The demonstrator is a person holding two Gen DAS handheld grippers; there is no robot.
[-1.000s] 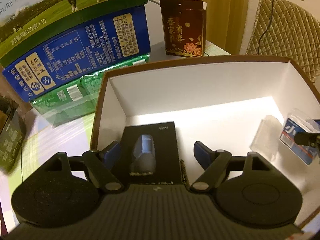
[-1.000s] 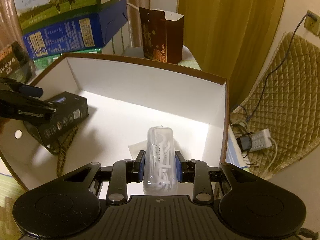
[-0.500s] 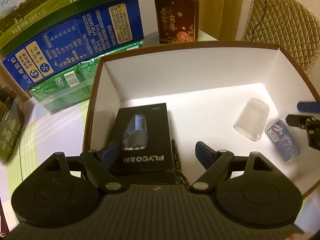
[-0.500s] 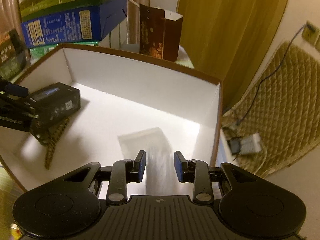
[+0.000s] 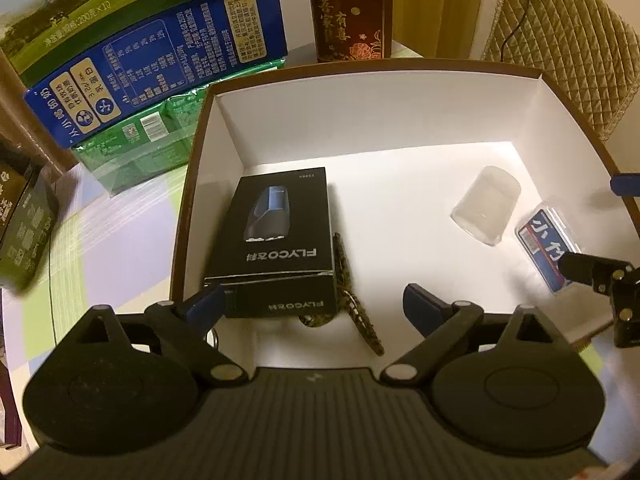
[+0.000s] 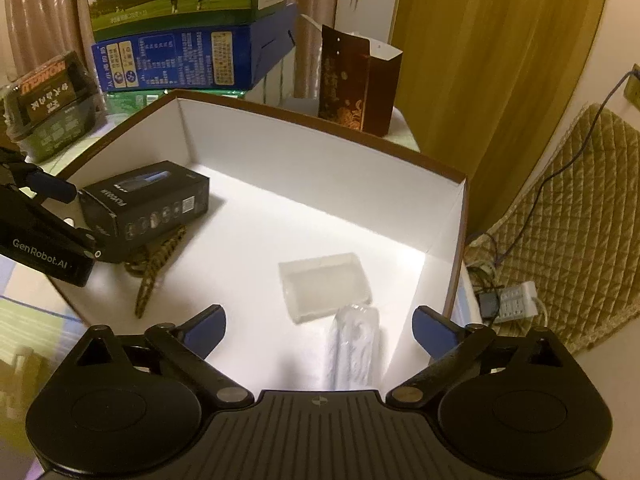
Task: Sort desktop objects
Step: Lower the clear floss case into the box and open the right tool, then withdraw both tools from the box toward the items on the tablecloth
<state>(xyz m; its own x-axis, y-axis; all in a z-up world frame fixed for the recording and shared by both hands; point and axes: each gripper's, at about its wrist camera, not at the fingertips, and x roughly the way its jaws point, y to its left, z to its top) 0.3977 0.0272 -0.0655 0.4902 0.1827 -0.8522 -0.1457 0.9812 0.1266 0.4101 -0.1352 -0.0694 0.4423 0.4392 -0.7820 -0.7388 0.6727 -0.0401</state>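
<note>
A white-lined cardboard box (image 5: pixel 572 104) with a brown rim fills both views. On its floor at the left lie a black shaver box (image 5: pixel 286 236) and a patterned strap (image 5: pixel 356 320) beside it. My left gripper (image 5: pixel 312 308) hangs over the shaver box's near end, jaws opening, pads clear of it. At the right, a clear lid (image 6: pixel 324 288) and a clear case of white parts (image 6: pixel 354 344) rest on the floor. My right gripper (image 6: pixel 320 328) is above that case, jaws opening wide, not touching it. The left wrist view shows the case's blue label (image 5: pixel 548 248).
Stacked milk cartons (image 5: pixel 160 72) and a dark red gift bag (image 5: pixel 352 20) stand behind the box. A dark packet (image 6: pixel 52 104) sits at the left. Off the table's right edge are a quilted chair (image 6: pixel 580 208), a power strip (image 6: pixel 516 302) and a curtain (image 6: pixel 480 60).
My right gripper opened and let go of the clear case, which now lies on the box floor. Both grippers pulled back a little. The left jaws spread wider off the shaver box.
</note>
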